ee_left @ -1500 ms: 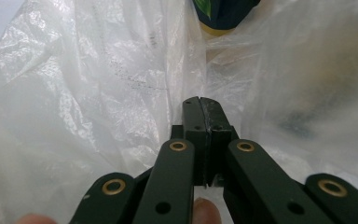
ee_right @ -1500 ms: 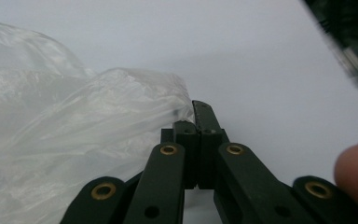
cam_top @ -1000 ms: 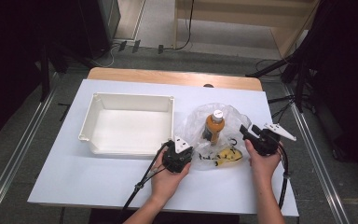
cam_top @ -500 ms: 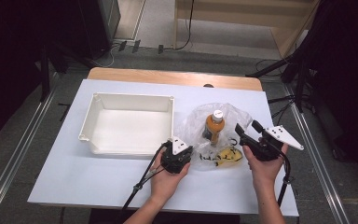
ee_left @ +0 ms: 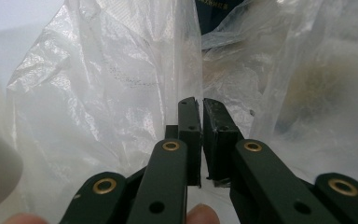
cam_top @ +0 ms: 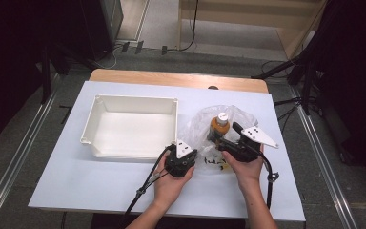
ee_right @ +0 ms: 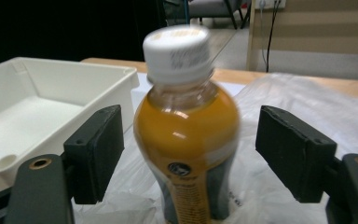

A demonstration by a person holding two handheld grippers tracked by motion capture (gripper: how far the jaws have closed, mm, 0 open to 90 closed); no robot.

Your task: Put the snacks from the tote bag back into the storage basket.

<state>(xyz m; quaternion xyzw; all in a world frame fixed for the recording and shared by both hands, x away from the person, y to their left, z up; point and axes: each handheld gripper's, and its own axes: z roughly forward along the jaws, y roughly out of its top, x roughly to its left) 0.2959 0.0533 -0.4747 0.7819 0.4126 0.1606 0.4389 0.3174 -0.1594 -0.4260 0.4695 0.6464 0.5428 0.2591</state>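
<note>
Looking down, the high view places the bottle upright in a clear plastic bag right of centre beside the white tray; the left gripper view shows jaws clenched on bag film; the right gripper view shows jaws spread around the bottle.

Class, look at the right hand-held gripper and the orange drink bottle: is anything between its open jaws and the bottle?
Nothing visible. The bottle stands upright between the open jaws of the right hand-held gripper, with clear gaps on both sides. The plastic bag lies below and behind it, not across those gaps.
</note>
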